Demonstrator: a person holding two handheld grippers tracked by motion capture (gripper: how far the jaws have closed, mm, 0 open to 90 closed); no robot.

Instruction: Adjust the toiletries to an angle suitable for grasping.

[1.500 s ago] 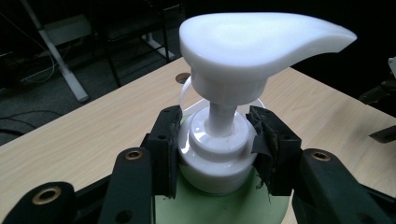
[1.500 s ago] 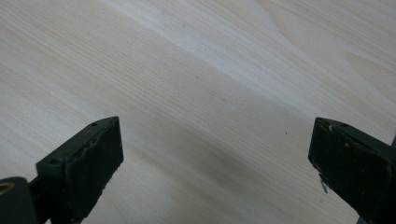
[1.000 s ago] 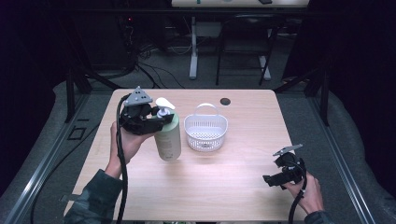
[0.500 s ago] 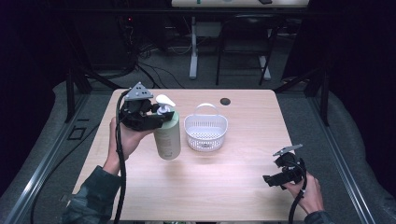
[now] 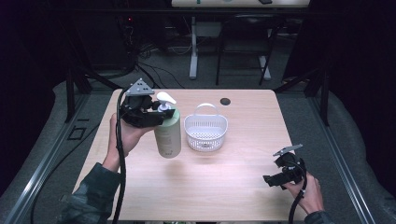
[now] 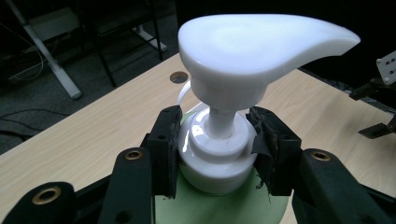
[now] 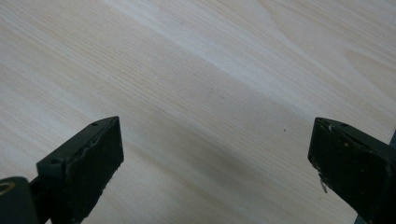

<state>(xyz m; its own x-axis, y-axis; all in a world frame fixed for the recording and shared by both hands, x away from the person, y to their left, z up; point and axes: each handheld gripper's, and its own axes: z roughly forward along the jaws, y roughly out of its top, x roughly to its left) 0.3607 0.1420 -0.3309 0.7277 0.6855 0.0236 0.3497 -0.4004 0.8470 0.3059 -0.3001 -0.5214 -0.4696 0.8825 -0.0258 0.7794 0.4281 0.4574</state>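
A pale green pump bottle (image 5: 168, 135) with a white pump head (image 6: 261, 46) stands upright left of the table's middle, its base slightly above the wood over a faint shadow. My left gripper (image 5: 164, 111) is shut on the bottle's white collar, one black pad (image 6: 168, 140) on each side of it in the left gripper view. My right gripper (image 5: 275, 175) rests low near the table's front right corner, open. Between its jaws there is bare wood (image 7: 215, 116).
A white slotted basket (image 5: 187, 122) with its handle raised stands just right of the bottle. A dark round cable hole (image 5: 225, 101) sits near the table's far edge. Dark floor, desk legs and cables lie beyond the table.
The left gripper and the bottle have risen very slightly. The right gripper has kept still.
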